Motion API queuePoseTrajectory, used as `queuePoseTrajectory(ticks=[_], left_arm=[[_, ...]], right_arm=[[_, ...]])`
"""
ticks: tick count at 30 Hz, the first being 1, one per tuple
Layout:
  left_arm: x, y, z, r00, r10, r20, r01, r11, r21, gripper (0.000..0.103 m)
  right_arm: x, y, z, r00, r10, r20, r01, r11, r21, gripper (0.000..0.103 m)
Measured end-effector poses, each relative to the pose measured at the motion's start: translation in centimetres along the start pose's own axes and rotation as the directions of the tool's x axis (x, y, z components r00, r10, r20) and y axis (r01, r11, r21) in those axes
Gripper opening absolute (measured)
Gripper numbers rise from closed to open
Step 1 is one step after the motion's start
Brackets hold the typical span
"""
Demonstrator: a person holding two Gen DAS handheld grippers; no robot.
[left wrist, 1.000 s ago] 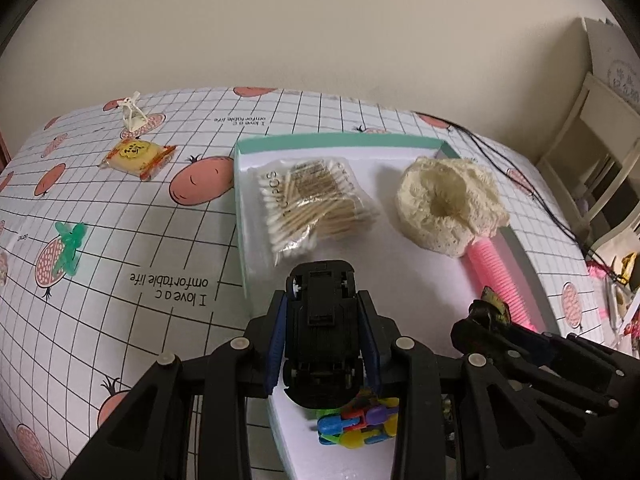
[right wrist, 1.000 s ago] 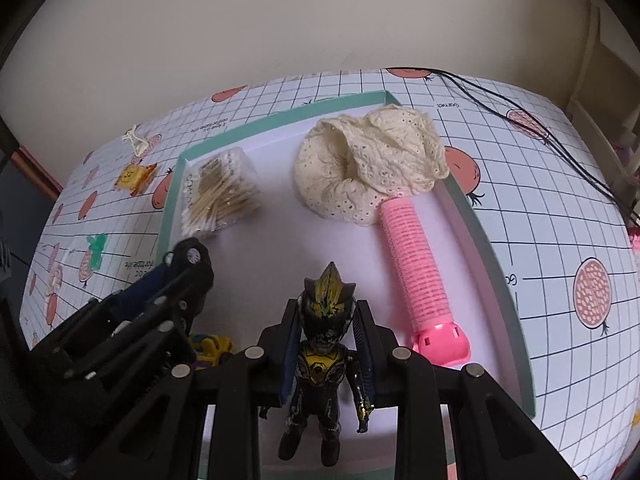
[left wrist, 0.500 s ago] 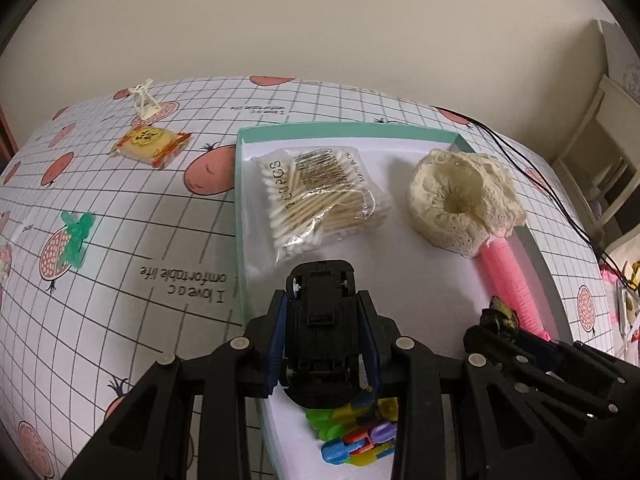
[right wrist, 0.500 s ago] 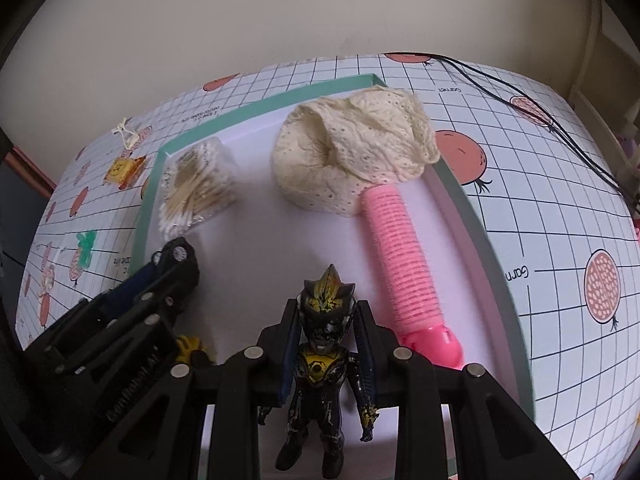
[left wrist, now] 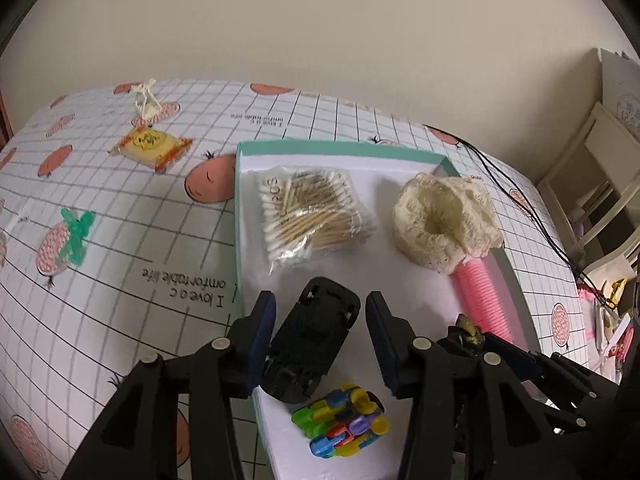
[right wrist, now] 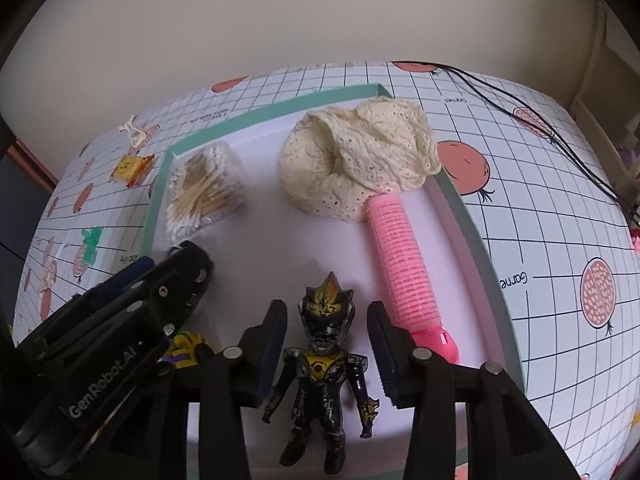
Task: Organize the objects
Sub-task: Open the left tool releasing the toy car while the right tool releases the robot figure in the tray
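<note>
Black toy car (left wrist: 314, 344) (rigid, light plastic) lies upside-down at tray (left wrist: 340, 148) near-left between spread left gripper (left wrist: 320, 336); right gripper (right wrist: 327, 344) gapes around figure (right wrist: 326, 376), best pinched at torso.

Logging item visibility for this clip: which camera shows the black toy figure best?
The right wrist view: the toy figure lies face up, head to feet, between the fingers of the open right hand-held gripper. The left wrist view shows only its gold-marked head peeking over that gripper's black frame; the rest is hidden.
</note>
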State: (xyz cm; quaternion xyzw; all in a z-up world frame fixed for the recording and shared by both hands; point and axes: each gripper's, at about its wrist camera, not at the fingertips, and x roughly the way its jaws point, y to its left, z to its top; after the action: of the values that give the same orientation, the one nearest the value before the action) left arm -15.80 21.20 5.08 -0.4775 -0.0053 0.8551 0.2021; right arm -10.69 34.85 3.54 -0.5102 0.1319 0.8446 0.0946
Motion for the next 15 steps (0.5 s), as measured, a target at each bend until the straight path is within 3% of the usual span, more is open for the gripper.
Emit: queuePoseTrajectory(ticks=[5, 15], left_arm=[[-1.7, 0.2, 0.7, 0.999, -0.016, 0.032, 0.016, 1.000, -0.013, 0.048], [-3.6, 1.8, 0.5, 0.998, 0.037, 0.053, -0.035, 0.999, -0.024, 0.048]], right_arm=[[-1.0, 0.2, 0.1, 1.000, -0.004, 0.025, 0.005, 1.000, -0.003, 0.046], [-2.5, 0.5, -0.4, 0.998, -0.026, 0.054, 0.026, 1.000, -0.014, 0.045]])
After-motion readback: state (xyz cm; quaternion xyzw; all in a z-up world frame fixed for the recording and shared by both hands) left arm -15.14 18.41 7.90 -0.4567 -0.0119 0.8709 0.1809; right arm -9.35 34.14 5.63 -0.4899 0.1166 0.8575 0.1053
